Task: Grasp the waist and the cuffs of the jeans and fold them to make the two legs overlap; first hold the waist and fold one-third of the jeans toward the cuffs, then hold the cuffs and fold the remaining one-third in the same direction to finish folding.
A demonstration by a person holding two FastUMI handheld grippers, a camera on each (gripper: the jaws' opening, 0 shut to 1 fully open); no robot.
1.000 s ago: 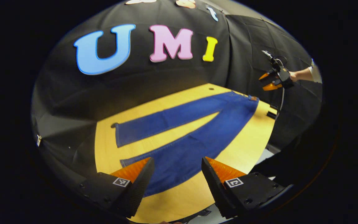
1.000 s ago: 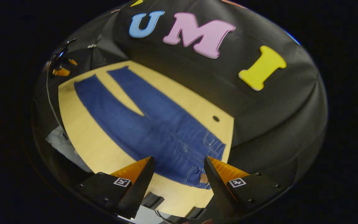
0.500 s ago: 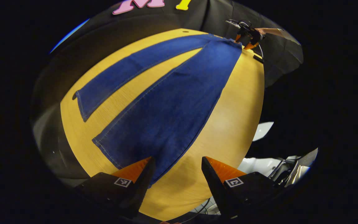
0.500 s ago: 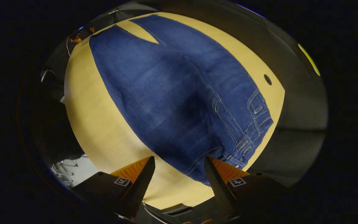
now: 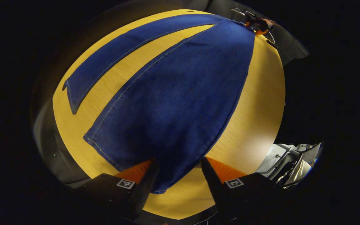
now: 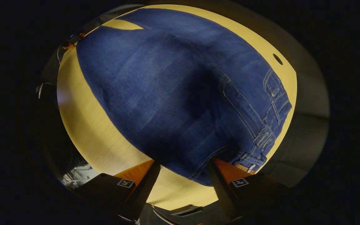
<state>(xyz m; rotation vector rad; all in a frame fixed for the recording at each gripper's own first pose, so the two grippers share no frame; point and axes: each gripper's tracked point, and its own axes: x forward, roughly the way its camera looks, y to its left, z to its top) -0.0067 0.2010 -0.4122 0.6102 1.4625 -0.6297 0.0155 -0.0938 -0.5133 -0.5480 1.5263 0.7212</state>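
While the blue denim jeans (image 5: 173,93) lie flat (legs apart) on the yellow wooden bench (image 5: 255,106), the left gripper (image 5: 177,175) straddles a cuff and the right gripper (image 6: 183,176) the waist, both spread wide.

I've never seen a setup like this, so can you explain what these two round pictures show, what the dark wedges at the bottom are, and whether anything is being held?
A person holds a two-finger gripper in each hand, and a fisheye camera rides on each one, looking forward along its fingers. Those wedges are the fingers. A pair of blue jeans lies flat on a wooden table, legs spread apart. In the left gripper view, the left gripper is open around the near leg's cuff; the right gripper shows far off. In the right gripper view, the right gripper is open at the waist. Nothing is gripped yet.
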